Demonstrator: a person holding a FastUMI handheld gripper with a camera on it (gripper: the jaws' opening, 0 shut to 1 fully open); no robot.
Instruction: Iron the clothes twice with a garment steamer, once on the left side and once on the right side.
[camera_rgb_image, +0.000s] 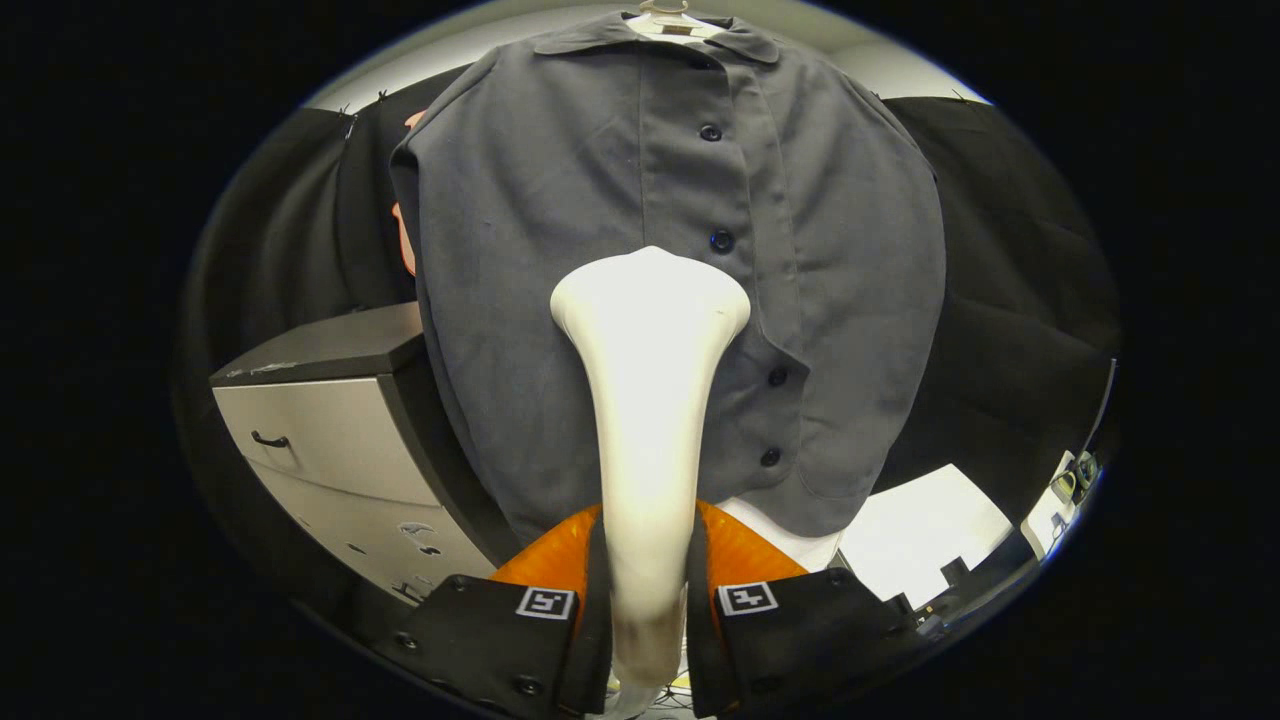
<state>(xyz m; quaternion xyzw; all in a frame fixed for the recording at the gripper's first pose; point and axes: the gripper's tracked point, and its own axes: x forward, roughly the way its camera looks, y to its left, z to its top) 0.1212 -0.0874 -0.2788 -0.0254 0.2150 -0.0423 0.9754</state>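
A dark grey button-up shirt (560, 250) hangs on a hanger (665, 12) straight ahead, its placket with dark buttons running down the middle. My gripper (648, 610) is shut on the white handle of the garment steamer (650, 400), both fingers pressing its sides. The steamer's wide head sits against the shirt's lower middle, just left of the placket, hiding the cloth behind it.
A grey cabinet (330, 440) with a drawer handle stands to the left of the shirt, close to its hem. Black cloth walls the booth behind and to both sides. A white surface (930, 530) lies low on the right.
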